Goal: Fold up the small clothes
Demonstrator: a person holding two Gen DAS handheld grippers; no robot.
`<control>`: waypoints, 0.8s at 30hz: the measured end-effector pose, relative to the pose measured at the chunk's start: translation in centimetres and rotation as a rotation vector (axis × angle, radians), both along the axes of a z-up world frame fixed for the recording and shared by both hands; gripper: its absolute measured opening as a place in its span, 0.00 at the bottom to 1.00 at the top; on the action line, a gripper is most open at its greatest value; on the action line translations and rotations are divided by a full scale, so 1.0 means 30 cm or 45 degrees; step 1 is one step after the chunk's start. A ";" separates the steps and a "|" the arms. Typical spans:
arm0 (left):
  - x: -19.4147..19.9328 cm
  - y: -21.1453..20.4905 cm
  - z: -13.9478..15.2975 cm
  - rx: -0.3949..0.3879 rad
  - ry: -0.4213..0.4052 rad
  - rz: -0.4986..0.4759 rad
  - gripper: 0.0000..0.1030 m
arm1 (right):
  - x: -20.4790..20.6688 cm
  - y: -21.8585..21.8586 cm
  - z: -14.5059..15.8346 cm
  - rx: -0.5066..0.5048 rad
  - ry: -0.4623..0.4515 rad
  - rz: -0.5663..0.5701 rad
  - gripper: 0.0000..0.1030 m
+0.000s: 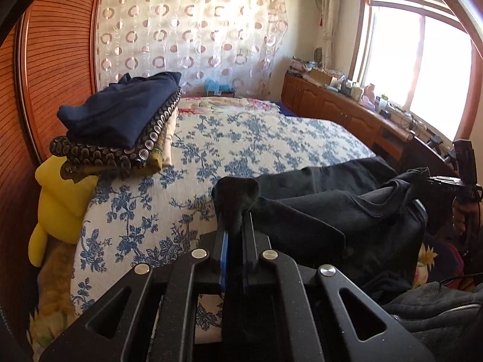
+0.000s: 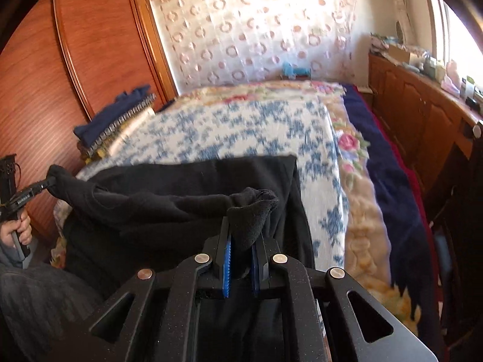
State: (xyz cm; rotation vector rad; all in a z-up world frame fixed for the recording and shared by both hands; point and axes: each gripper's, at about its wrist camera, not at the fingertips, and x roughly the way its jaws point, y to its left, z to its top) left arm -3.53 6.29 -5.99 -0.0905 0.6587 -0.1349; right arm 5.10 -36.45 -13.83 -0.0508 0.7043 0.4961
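Two corners of a black, soft knit garment (image 1: 317, 208) were pinched up off the bed, one in each gripper, so that the upper edge of the cloth hung stretched between them while the rest of it lay draped over the near end of the white bedspread with a blue flower print (image 1: 229, 138). The left gripper (image 1: 236, 226) was clenched on a bunched corner of the black fabric, which stuck up in a lump past its black fingers with blue pads (image 1: 224, 242). The right gripper (image 2: 245, 241) was likewise clamped tight on the opposite corner, a ribbed fold of the cloth poking out above its jaws. In the right wrist view the other tool appeared at the far left edge, with a person's hand (image 2: 21, 229) wrapped round its grip.

Farther up the bed, on its left side, sat a stack of folded clothes: a navy blue piece (image 1: 126, 108) on top of a dark, sequin-trimmed piece (image 1: 120, 150). Just below that stack, at the bed's left edge, lay a yellow plush toy (image 1: 57, 211). A reddish wooden wardrobe (image 2: 90, 36) stood along the left side, a sheer curtain with a ring pattern (image 1: 187, 36) hung behind the head of the bed, and a low wooden cabinet (image 1: 338, 108) cluttered with small items ran under the bright window (image 1: 416, 60) on the right.
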 end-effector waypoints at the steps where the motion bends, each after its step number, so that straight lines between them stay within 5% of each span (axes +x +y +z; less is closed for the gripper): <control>1: 0.001 -0.007 -0.009 0.020 0.009 0.003 0.15 | 0.007 0.007 -0.005 -0.026 0.005 -0.002 0.10; 8: -0.024 0.008 0.029 0.015 -0.038 -0.017 0.45 | 0.030 0.038 0.051 -0.078 -0.005 -0.008 0.19; 10: -0.025 0.016 0.050 0.002 -0.054 -0.017 0.68 | 0.023 0.037 0.076 -0.093 -0.028 -0.022 0.28; 12: -0.021 0.020 0.060 -0.009 -0.063 -0.029 0.79 | 0.001 0.022 0.098 -0.098 -0.065 -0.033 0.38; 19: 0.016 0.021 0.045 0.003 -0.025 0.021 0.79 | -0.030 0.002 0.171 -0.073 -0.159 -0.075 0.57; 24: 0.027 0.033 0.032 0.025 -0.003 0.058 0.79 | -0.016 0.024 0.142 -0.114 -0.164 -0.105 0.60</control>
